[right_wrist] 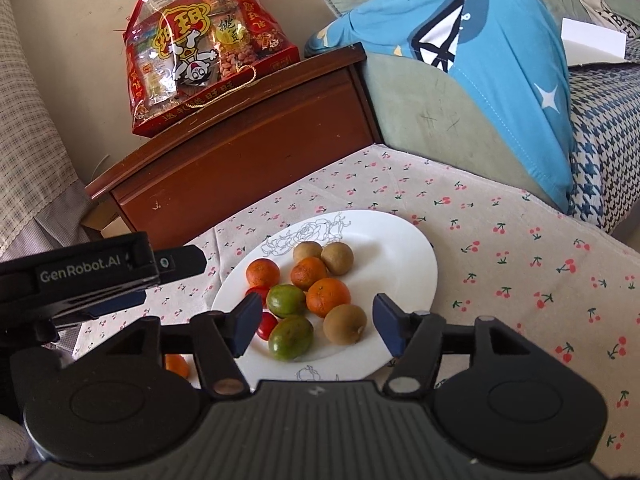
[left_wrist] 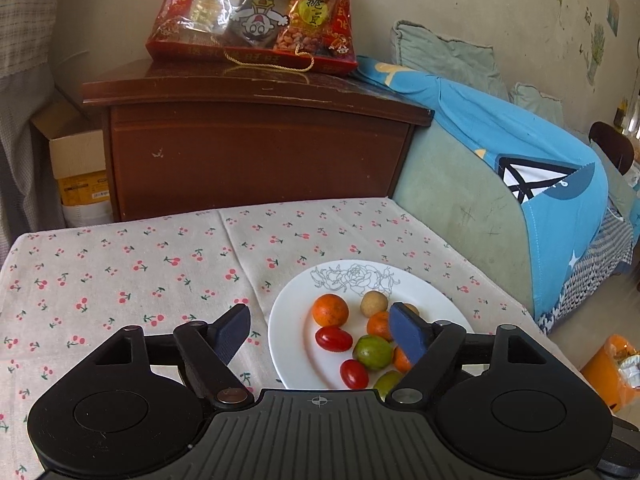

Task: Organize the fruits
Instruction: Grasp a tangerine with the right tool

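Both hand-held grippers, left (left_wrist: 320, 334) and right (right_wrist: 314, 326), gape wide, holding nothing. Your cherry tomatoes (left_wrist: 334, 338) at the plate's (right_wrist: 400, 240) nine o'clock look soft and slick; pinch lightly across the middle.

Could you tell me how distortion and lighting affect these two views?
Left wrist view: fisheye bows the cabinet top, dark vignette fills the upper corners, and the plate is evenly lit. Right wrist view: the horizon tilts, the plate's right side looks bright, and fruit stays sharp.
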Action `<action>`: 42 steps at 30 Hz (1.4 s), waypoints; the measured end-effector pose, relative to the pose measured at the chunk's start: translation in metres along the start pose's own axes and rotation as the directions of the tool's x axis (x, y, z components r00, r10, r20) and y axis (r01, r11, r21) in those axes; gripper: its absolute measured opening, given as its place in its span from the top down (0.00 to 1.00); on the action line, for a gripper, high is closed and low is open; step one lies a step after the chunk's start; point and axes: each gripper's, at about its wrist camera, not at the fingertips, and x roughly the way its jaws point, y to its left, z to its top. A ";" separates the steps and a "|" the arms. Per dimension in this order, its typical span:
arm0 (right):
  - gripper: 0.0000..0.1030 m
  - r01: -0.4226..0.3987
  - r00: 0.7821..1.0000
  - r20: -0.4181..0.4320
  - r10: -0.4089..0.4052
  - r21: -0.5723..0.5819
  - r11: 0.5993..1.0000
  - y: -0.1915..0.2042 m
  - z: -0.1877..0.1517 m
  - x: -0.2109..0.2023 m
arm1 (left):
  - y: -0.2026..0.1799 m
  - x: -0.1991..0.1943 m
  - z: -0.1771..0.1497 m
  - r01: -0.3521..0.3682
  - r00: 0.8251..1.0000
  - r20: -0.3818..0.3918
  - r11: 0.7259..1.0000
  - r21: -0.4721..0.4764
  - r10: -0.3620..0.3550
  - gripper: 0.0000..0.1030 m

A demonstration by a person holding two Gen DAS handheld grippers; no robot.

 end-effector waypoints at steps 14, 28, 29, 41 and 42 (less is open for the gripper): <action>0.33 -0.073 0.995 -0.078 0.061 -0.171 0.983 0.035 -0.032 -0.026 | 0.025 -0.047 -0.020 -0.036 0.999 0.003 0.997 -0.069 0.037 0.23; 0.33 -0.143 0.982 -0.160 0.105 -0.252 0.957 0.055 -0.057 -0.028 | 0.050 -0.056 -0.046 -0.138 0.988 -0.080 0.984 -0.112 0.130 0.23; 0.33 -0.149 0.980 -0.165 0.108 -0.256 0.955 0.056 -0.058 -0.028 | 0.053 -0.055 -0.048 -0.150 0.986 -0.091 0.981 -0.119 0.140 0.23; 0.33 -0.197 0.972 -0.184 0.147 -0.290 0.937 0.068 -0.068 -0.025 | 0.076 -0.061 -0.058 -0.196 0.978 -0.102 0.966 -0.169 0.181 0.23; 0.33 -0.197 0.972 -0.185 0.147 -0.288 0.937 0.068 -0.069 -0.024 | 0.077 -0.060 -0.058 -0.198 0.978 -0.105 0.965 -0.172 0.181 0.23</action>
